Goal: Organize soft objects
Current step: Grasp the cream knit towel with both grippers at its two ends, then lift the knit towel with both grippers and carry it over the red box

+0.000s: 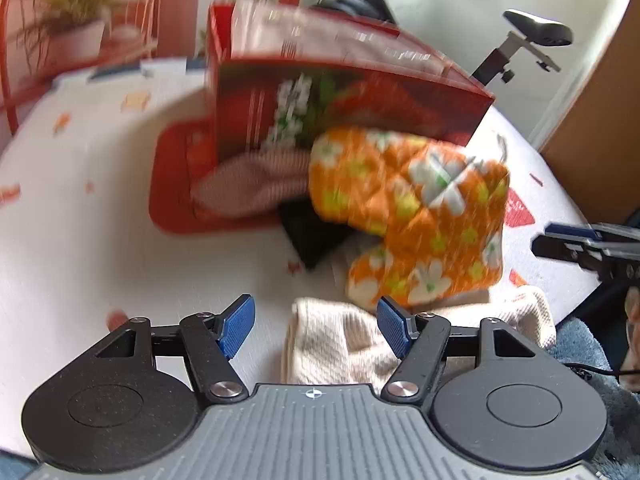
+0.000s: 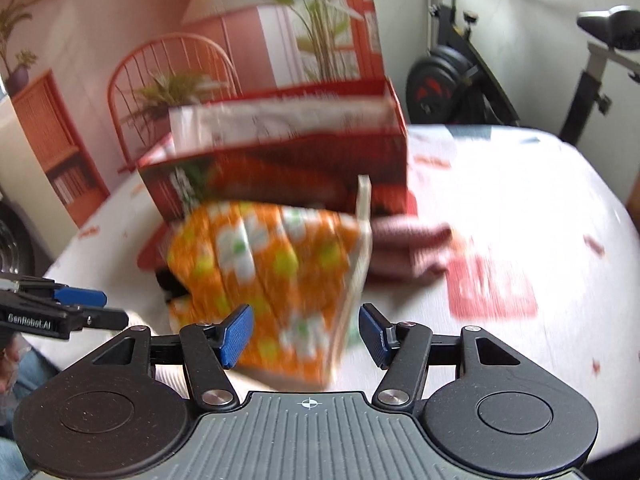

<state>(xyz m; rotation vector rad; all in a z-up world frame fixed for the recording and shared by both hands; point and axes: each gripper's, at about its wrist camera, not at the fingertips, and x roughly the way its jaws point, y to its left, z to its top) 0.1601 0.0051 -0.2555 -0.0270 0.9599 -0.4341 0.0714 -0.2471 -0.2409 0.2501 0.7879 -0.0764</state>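
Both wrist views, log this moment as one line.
left gripper: open, over beige towel | right gripper: open, around orange mitt | red box: behind

1. The oven mitt (image 1: 408, 216) lies on the table (image 1: 80, 240) before the box (image 1: 340, 92).
2. A striped cloth (image 1: 256, 184) sits left of the mitt.
3. A towel (image 1: 344, 340) lies nearest, touching the mitt.

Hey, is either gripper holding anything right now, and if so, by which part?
Nothing is held. The left gripper and right gripper both stand open; the orange floral mitt lies loose before them.
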